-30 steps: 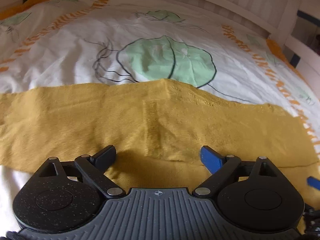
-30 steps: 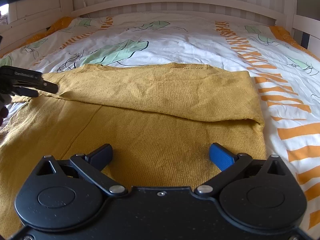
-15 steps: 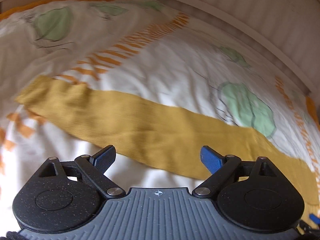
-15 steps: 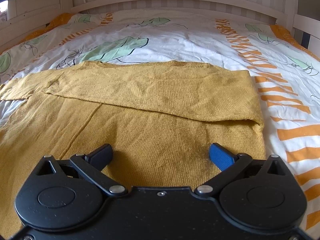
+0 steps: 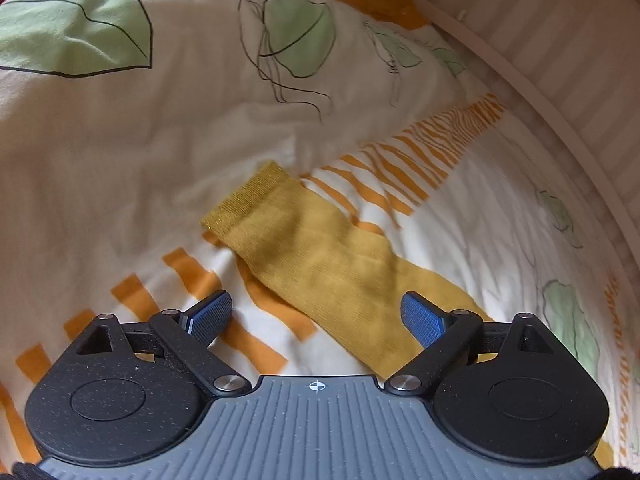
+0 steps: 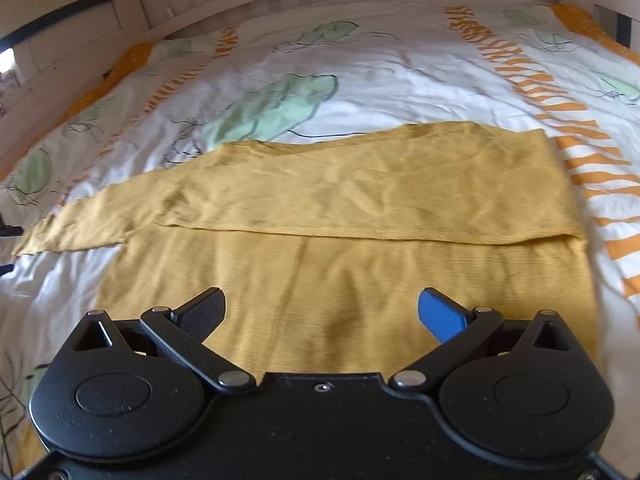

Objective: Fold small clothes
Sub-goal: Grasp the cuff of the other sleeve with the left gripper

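Left wrist view showed the left gripper (image 5: pixel 316 314) with jaws spread wide and empty, the mustard sleeve (image 5: pixel 320 264) lying flat at frame centre, its cuff (image 5: pixel 244 200) toward the upper left, probably lined up for pickup. Right wrist view showed the right gripper (image 6: pixel 322 314), jaws likewise apart and empty, above the sweater (image 6: pixel 360 216), whose upper portion was folded down across mid-frame on the duvet (image 6: pixel 380 72).

Soft, warm daylight; strong fisheye bending at the edges; slight motion blur on the bedcover (image 5: pixel 120 152) ahead.
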Demonstrator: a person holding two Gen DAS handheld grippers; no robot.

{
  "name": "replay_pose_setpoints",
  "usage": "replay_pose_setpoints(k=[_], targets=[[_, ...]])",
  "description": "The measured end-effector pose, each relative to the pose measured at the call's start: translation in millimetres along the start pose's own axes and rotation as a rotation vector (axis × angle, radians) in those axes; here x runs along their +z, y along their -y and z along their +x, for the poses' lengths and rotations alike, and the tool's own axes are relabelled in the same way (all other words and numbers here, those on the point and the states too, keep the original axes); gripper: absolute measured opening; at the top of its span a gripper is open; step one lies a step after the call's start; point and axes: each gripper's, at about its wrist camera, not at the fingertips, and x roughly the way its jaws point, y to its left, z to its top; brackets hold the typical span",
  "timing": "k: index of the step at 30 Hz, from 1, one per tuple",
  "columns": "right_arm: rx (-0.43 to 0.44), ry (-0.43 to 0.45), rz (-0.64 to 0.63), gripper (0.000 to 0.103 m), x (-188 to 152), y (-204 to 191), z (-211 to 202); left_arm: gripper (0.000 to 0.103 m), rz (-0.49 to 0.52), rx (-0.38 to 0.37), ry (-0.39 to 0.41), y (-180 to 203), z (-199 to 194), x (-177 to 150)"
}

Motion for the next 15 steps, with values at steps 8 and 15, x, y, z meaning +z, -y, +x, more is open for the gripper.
replay_pose_setpoints(k=[8,15], targets=[[0.06,-0.019,-0.052,0.102,1.5,-37.8,6.2,0.091,-0.03,-0.052,0.023,-15.5,22.4,15.4],[0.065,-0.041,-0.057,0.102,-0.3,-45.7,12.8,0.035,-0.147,-0.062,0.038,-29.5,24.1,20.5]])
